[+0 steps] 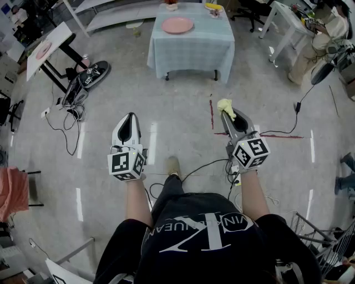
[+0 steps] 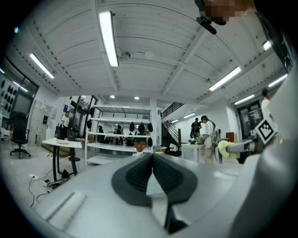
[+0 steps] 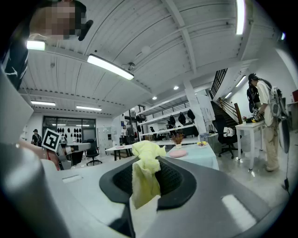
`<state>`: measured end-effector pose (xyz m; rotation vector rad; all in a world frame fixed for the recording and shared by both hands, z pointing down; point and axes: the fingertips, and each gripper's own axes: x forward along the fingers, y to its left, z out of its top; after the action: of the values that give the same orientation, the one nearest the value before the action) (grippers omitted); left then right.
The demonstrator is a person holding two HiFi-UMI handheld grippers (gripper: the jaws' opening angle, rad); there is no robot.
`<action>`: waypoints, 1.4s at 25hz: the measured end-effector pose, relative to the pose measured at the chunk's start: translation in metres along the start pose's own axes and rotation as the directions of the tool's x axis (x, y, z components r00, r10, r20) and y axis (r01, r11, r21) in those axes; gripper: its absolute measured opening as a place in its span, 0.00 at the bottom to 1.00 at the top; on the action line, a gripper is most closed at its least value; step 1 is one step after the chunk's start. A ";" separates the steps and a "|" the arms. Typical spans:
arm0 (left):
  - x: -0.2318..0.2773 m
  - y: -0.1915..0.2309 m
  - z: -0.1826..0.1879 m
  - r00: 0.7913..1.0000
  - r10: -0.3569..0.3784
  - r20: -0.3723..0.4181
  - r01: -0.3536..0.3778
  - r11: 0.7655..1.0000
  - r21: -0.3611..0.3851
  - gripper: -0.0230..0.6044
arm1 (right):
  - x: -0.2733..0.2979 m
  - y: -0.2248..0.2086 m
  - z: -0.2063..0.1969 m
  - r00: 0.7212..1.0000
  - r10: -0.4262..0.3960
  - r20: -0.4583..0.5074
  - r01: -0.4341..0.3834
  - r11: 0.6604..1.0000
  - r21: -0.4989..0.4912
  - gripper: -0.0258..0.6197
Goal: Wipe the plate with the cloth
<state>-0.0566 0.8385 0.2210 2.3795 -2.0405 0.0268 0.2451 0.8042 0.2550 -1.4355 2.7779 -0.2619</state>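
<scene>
Tongs on your right (image 3: 148, 162) are clamped on the yellow cloth (image 3: 144, 181), a bunch poking past the tips; tongs on your left (image 2: 152, 160) are closed on nothing. The pink plate (image 1: 177, 25) lies on the far worktop (image 1: 191, 52), well apart from both, and scrubbing could tug the cloth free or slide the unheld plate.

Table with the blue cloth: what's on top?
A pink plate lies on the tablecloth, nothing on it. Small items stand at the far edge, one yellow, too small to identify. The tablecloth hides the tabletop. The yellow cloth is in the right gripper.
</scene>
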 end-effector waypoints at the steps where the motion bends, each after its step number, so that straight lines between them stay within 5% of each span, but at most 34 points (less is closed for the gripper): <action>1: 0.000 0.001 -0.002 1.000 0.004 -0.002 -0.004 1.000 -0.008 0.04 | 0.000 0.000 -0.001 1.000 0.003 -0.005 -0.003 1.000 -0.001 0.18; 12: 0.013 0.017 -0.023 0.999 0.016 -0.050 -0.017 0.999 -0.035 0.04 | 0.030 0.000 -0.015 0.998 0.027 -0.049 -0.027 1.000 -0.003 0.18; 35: 0.172 0.155 0.018 0.997 -0.080 0.017 0.081 0.996 -0.028 0.04 | 0.201 -0.008 0.030 0.995 -0.085 0.053 0.082 0.995 0.055 0.18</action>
<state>-0.1830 0.6443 0.2055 2.4499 -1.9356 -0.0226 0.1370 0.6329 0.2414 -1.5244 2.6509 -0.2901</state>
